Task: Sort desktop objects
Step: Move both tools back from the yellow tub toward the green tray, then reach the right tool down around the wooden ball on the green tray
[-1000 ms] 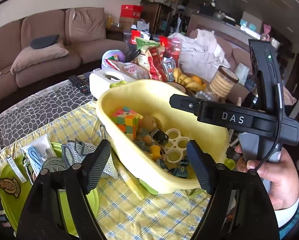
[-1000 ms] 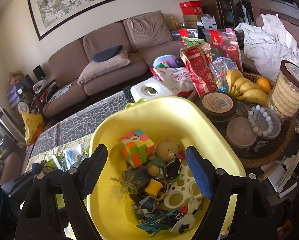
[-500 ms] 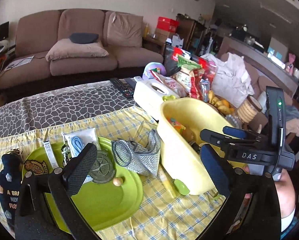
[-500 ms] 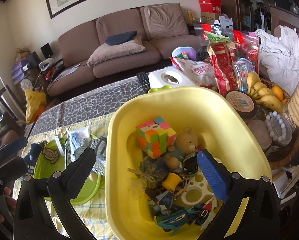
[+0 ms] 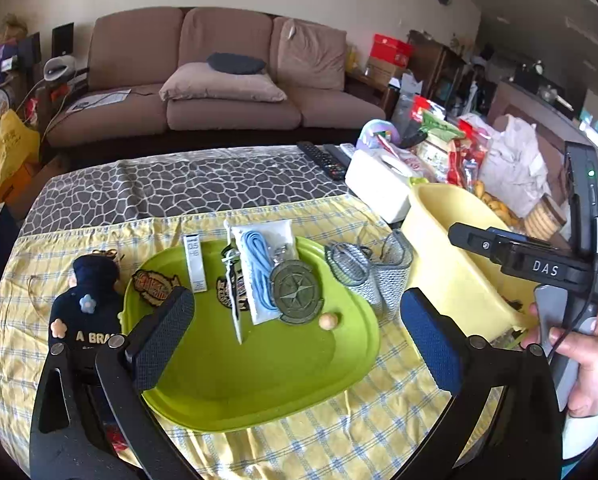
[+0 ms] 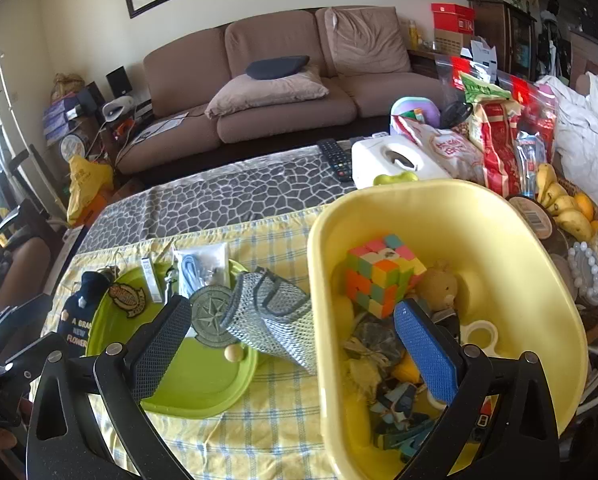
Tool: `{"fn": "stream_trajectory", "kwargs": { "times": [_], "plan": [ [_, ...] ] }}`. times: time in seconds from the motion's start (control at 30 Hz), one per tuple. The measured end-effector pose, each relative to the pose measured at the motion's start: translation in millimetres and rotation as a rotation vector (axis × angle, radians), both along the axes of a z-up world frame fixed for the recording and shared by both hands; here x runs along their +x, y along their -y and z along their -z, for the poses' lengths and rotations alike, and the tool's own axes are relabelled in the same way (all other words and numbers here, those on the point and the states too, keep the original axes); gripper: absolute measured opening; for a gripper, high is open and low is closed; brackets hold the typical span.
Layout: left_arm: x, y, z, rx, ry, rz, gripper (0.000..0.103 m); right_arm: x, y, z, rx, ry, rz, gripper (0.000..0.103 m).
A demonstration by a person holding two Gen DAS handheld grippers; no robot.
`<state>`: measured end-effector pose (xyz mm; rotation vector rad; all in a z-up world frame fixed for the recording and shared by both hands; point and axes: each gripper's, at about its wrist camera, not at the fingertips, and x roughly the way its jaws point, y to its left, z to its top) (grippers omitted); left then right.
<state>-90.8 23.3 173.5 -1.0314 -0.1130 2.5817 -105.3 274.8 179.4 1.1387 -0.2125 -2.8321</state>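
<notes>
My left gripper hovers open and empty over a green tray. On the tray lie a round compass patch, a bagged blue cable, other patches and a wooden bead. A grey mesh bag leans between the tray and a yellow tub. My right gripper is also open and empty, and straddles the tub's left rim. Inside the tub sit a colourful cube, a small teddy bear and several small trinkets.
A navy pouch lies left of the tray on the yellow checked cloth. Behind stand a white tissue box, remotes, snack bags and a basket of bananas. A hand holds the right gripper.
Both grippers' jaws have spread wider. The left gripper has swung left from the yellow tub to over the green tray. The right one has also shifted left, to the tub's rim.
</notes>
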Motion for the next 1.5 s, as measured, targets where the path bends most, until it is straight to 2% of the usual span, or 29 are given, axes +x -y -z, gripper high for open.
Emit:
{"fn": "stream_trajectory", "kwargs": {
  "times": [0.27, 0.43, 0.5, 0.6, 0.93, 1.23, 1.33, 1.4, 1.5],
  "plan": [
    [-1, 58, 22, 0.045, 0.027, -0.113, 0.103, -10, 52, 11, 0.065, 0.025, -0.089, 0.103],
    [-7, 84, 34, 0.056, 0.038, -0.140, 0.103, -16, 75, 17, 0.083, 0.036, -0.120, 0.103],
    [-10, 90, 38, 0.028, 0.042, -0.157, 0.103, -18, 83, 20, 0.089, 0.041, -0.129, 0.103],
    [-13, 100, 41, 0.026, 0.046, -0.168, 0.103, -22, 96, 24, 0.084, 0.050, -0.145, 0.102],
    [-17, 110, 46, -0.035, 0.054, -0.178, 0.103, -40, 103, 39, -0.012, 0.079, -0.148, 0.103],
    [-27, 127, 50, 0.001, 0.100, -0.217, 0.103, -50, 122, 68, -0.003, 0.139, -0.203, 0.102],
    [-28, 139, 50, 0.044, 0.116, -0.245, 0.103, -56, 127, 86, 0.020, 0.181, -0.220, 0.094],
    [-29, 147, 51, 0.059, 0.123, -0.266, 0.103, -60, 129, 99, 0.031, 0.218, -0.225, 0.079],
    [-29, 157, 53, 0.085, 0.137, -0.282, 0.103, -66, 126, 119, 0.064, 0.267, -0.212, 0.061]
  ]
}}
